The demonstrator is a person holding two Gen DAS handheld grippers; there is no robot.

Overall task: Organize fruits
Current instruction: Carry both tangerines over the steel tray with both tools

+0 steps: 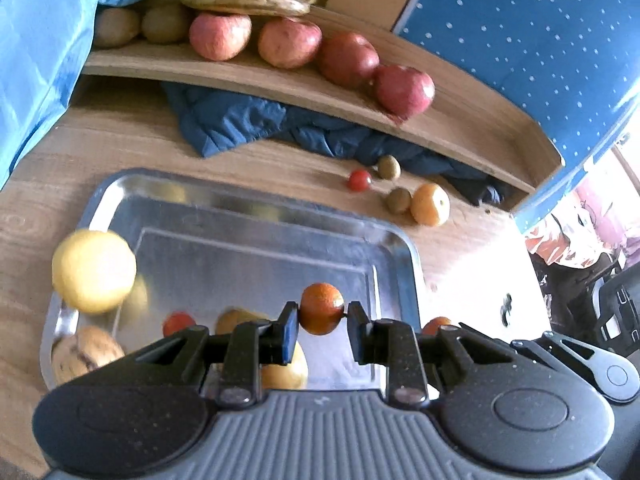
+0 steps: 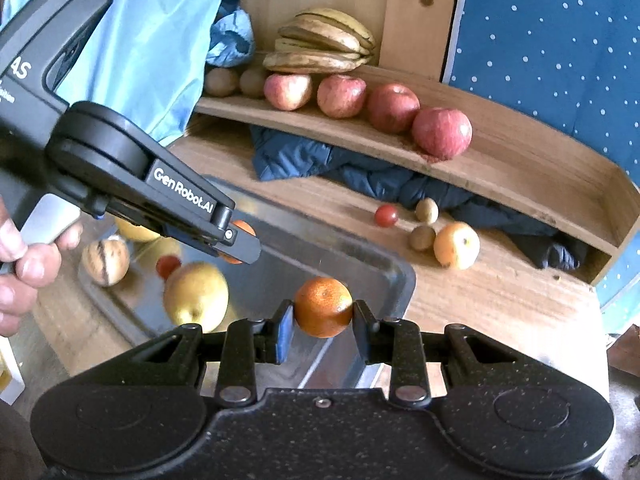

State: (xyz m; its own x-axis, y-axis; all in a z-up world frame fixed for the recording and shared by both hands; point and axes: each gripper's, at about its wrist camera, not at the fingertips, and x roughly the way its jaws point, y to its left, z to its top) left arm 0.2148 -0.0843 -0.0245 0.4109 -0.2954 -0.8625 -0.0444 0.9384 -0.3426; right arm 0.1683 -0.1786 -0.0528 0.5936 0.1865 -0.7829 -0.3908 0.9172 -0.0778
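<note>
Left gripper [image 1: 322, 322] clamps a small orange [image 1: 322, 308] above the steel tray [image 1: 256, 216]; right gripper [image 2: 324, 322] grips another orange [image 2: 323, 307] over the tray's right corner.

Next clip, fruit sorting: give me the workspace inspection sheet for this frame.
Surface: wooden tabletop, with a raised wooden shelf behind.
Job's things: shiny metal tray holding a yellow round fruit and a brown-speckled fruit; four red apples and browned bananas on the shelf; loose cherry tomato, two kiwis and an orange fruit on the table.
Clutter: crumpled dark blue cloth under the shelf.
Grippers: left gripper shut on a small mandarin; right gripper shut on another mandarin.
Cables: nothing seen.
Surroundings: blue white-dotted fabric.
</note>
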